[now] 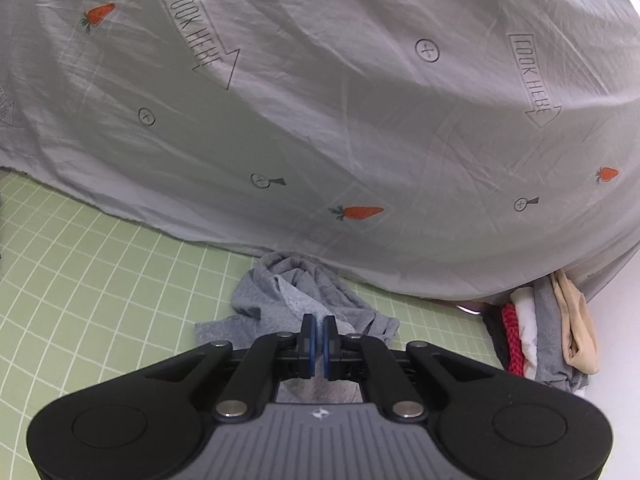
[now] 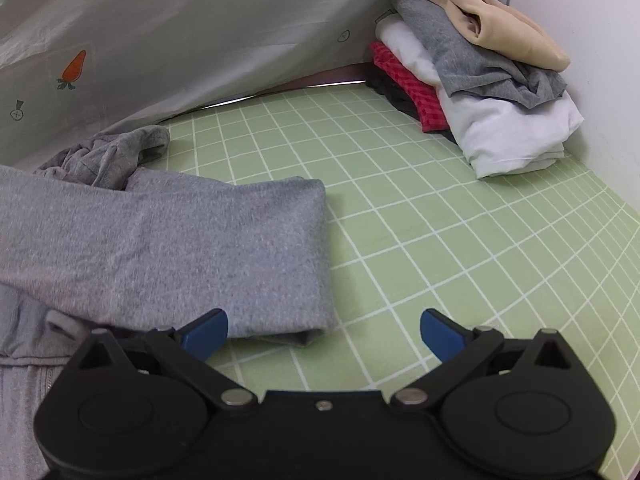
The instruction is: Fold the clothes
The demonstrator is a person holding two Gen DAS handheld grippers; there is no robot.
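Left tongs (image 1: 319, 330) clenched on a pinch of the grey top (image 2: 168, 236), lifting it off the green mat (image 2: 440, 220). Right tongs (image 2: 324, 326) spread, empty, over the sleeve end. Risk: thin pinch could slip, or lift drag the laid sleeve askew toward the stack (image 2: 480, 92).

left gripper (image 1: 319, 330) is tipped downward with its blue jaws squeezed together pinching a bit of fabric, while the right gripper (image 2: 324, 330) angles down steeper, jaws spread wide with nothing between them
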